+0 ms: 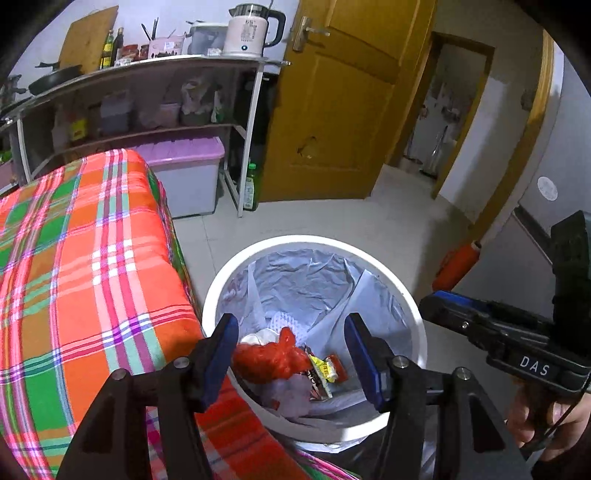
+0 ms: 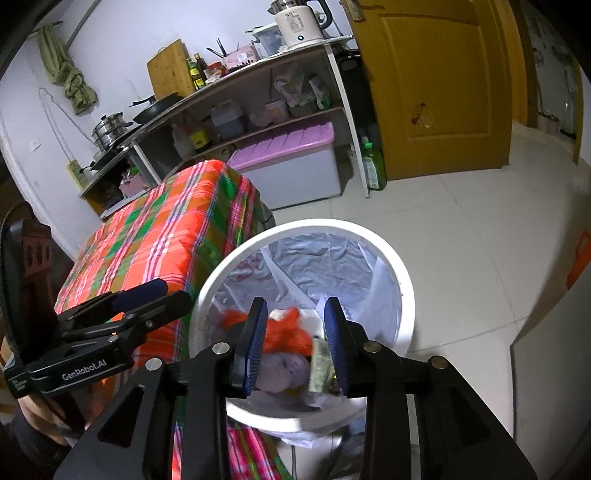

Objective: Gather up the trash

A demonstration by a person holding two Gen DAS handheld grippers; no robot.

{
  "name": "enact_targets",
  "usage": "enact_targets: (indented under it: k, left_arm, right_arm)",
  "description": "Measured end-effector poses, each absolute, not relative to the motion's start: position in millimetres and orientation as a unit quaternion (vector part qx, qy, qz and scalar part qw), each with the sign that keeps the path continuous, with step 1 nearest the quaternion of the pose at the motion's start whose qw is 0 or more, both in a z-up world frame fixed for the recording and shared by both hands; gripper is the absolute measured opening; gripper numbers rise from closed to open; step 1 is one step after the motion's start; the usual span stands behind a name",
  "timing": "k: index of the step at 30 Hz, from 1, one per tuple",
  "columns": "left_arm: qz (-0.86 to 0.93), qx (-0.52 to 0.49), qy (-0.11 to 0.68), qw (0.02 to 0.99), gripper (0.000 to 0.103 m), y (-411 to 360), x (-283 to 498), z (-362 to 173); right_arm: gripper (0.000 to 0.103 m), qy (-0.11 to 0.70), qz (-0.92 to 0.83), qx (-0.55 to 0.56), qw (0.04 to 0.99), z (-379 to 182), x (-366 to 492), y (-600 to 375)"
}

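A white trash bin (image 1: 415,321) with a clear liner stands on the floor beside the plaid-covered table (image 1: 81,280). Inside lie a red plastic bag (image 1: 269,358), a yellow wrapper (image 1: 323,369) and pale crumpled pieces. My left gripper (image 1: 291,354) is open and empty above the bin. My right gripper (image 2: 295,343) is also open above the bin (image 2: 400,284); a blurred greenish wrapper (image 2: 318,365) shows just inside its right finger, apparently loose. The red bag (image 2: 286,334) shows below it. The right gripper also shows in the left wrist view (image 1: 443,306).
A shelf unit (image 1: 147,74) with a kettle (image 1: 251,31), pan and bottles stands behind. A purple-lidded box (image 1: 184,173) sits under it. A wooden door (image 1: 343,99) is beyond, with tiled floor around. An orange object (image 1: 458,264) lies by the wall.
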State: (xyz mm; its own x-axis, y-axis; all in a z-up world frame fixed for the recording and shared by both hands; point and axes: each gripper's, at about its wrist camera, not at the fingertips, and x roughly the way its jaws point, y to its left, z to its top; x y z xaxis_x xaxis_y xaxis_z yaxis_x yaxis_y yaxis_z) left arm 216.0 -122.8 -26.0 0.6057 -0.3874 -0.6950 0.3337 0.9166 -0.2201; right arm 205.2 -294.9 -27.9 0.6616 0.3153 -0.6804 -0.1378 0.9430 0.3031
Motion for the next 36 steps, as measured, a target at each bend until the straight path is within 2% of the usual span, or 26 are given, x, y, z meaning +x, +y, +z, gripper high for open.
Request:
enact_targets:
  k: [18, 28, 36]
  left_arm:
    - [-0.179, -0.037, 0.322, 0.929, 0.059, -94.7, 134.1, 33.8]
    - [-0.159, -0.034, 0.303, 0.939, 0.059, -81.8, 98.3, 45.6]
    - [-0.146, -0.033, 0.297, 0.943, 0.059, -74.6, 76.1, 44.4]
  right_arm:
    - [0.033, 0.332, 0.151, 0.059, 0.929, 21.6, 140.8, -257.6]
    - [0.033, 0.315, 0.168, 0.047, 0.933, 29.1, 111.1, -245.6]
    - [0.038, 0.306, 0.171, 0.039, 0.936, 30.4, 88.7, -243.5]
